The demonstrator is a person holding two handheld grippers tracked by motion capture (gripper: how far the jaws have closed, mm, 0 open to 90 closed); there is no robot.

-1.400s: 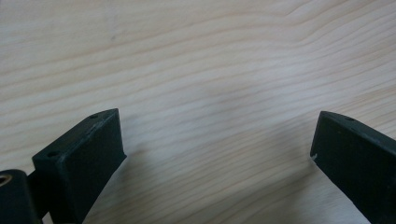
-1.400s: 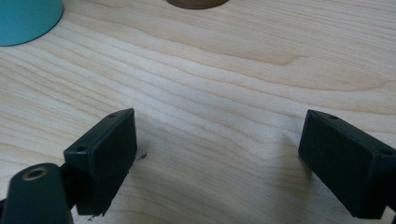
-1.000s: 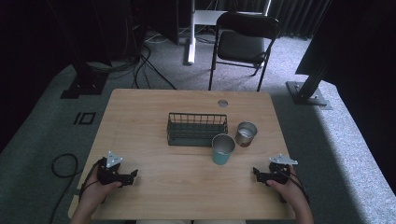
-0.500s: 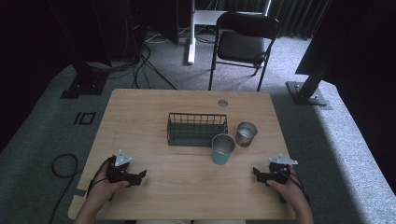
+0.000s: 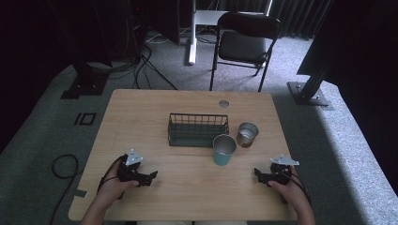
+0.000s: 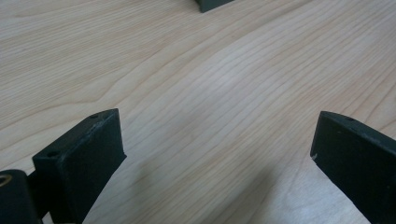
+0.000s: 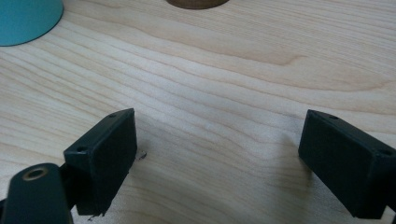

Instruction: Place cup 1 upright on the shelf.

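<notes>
A dark green wire basket [image 5: 198, 130] stands at the middle of the wooden table [image 5: 141, 117]. A teal cup [image 5: 224, 149] sits just in front of the basket's right end, and a shiny metal cup [image 5: 247, 134] is beside it to the right. My left gripper [image 5: 149, 178] rests near the front left, open, with bare wood between its jaws [image 6: 217, 135]; a basket corner [image 6: 212, 3] shows far ahead. My right gripper [image 5: 259, 174] lies at the front right, open and holding nothing [image 7: 217, 135], facing the teal cup's base [image 7: 25, 18] and the metal cup's base [image 7: 196, 3].
A round cable hole [image 5: 224, 103] is in the table's far edge. Behind the table stands a black folding chair [image 5: 248, 44]. Cables [image 5: 61, 164] lie on the grey carpet at the left, and a black stand foot [image 5: 309, 93] is at the right.
My left gripper has slid to the right along the front of the table, towards the middle. The right gripper and the cups have stayed where they were.
</notes>
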